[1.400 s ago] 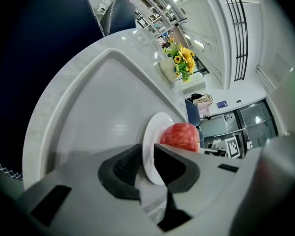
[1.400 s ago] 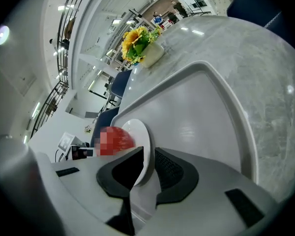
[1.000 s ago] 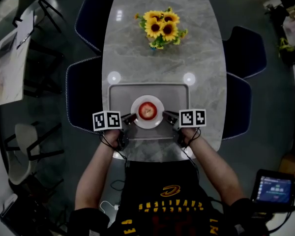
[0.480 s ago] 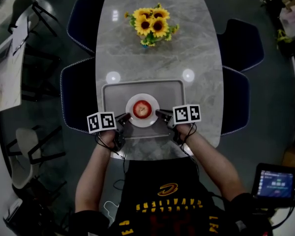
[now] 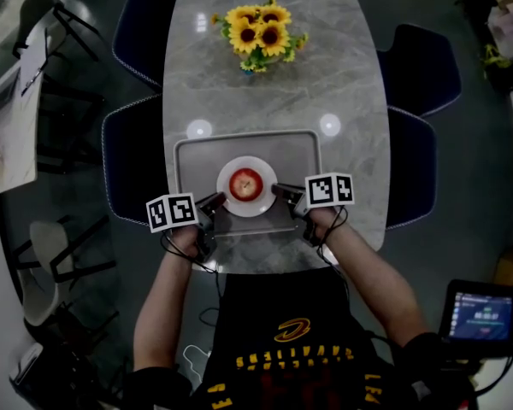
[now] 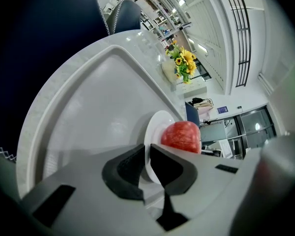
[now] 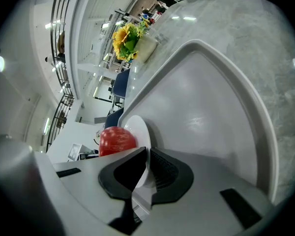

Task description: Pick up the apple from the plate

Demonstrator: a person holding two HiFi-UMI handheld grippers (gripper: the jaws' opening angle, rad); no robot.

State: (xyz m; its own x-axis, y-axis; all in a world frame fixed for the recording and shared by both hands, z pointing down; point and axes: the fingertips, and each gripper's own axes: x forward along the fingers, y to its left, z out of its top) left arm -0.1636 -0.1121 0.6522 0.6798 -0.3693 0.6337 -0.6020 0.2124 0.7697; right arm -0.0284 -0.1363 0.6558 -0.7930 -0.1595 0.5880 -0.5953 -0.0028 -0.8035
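A red apple sits on a small white plate in the middle of a grey tray. My left gripper is at the plate's left edge and my right gripper is at its right edge. In the left gripper view the jaws of my left gripper are shut on the thin plate rim, with the apple just beyond. In the right gripper view my right gripper pinches the opposite rim, and the apple lies behind it.
The tray lies near the front end of a grey marble table. A vase of sunflowers stands at the far end. Dark blue chairs flank both sides. The tray's raised rim surrounds the plate.
The head view has shifted a little. Both grippers stay at the plate's two sides and the apple still rests on the plate.
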